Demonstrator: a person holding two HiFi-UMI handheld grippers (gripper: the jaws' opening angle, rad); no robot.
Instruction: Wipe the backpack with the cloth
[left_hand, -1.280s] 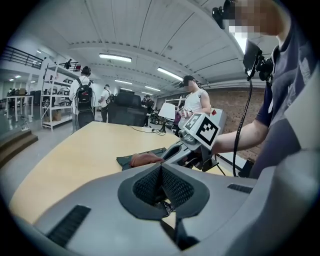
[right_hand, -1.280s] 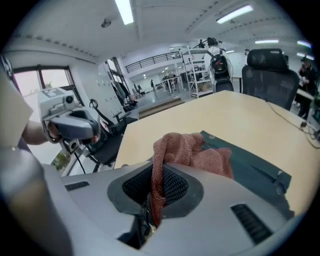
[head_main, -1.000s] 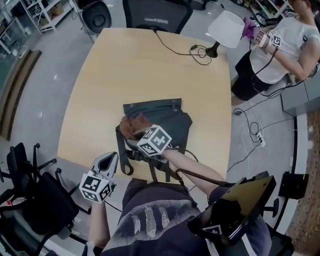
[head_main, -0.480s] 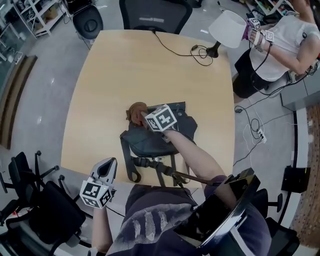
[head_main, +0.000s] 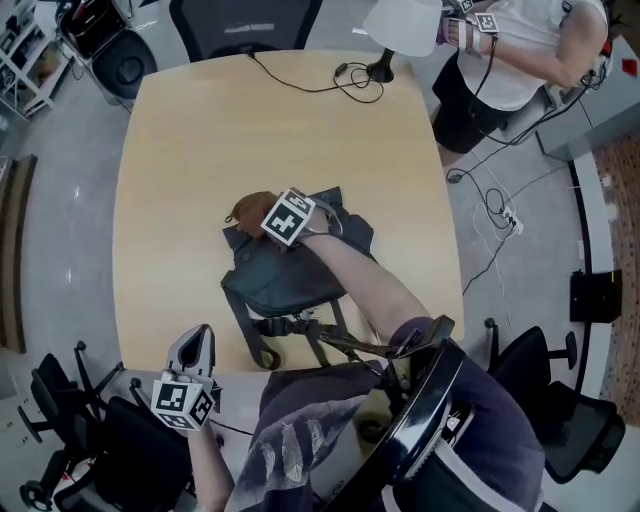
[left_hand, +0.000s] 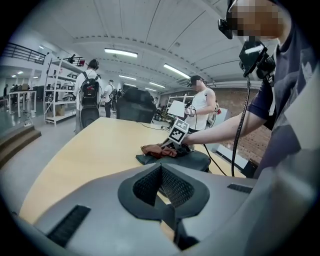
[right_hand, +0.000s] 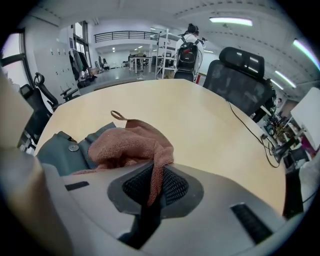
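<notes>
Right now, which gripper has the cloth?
The right gripper, out over the backpack, with its fingers shut on the brown cloth. The left gripper is back by the table edge, shut on nothing.

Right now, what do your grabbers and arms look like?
The left gripper and right gripper are smooth grey shells, black and ribbed inside the jaws. Each carries a cube of black-and-white squares. A short dark sleeve; a black cable by the right arm.

The dark grey-green backpack (head_main: 300, 275) lies flat on the worktop (head_main: 200, 130) at the centre of the frame, its straps (head_main: 262, 340) trailing toward the lower edge. The crumpled reddish-brown terry cloth (head_main: 250, 208) rests on the backpack's upper-left corner, with one fold pinched between the jaws of the right gripper (right_hand: 152, 192).
</notes>
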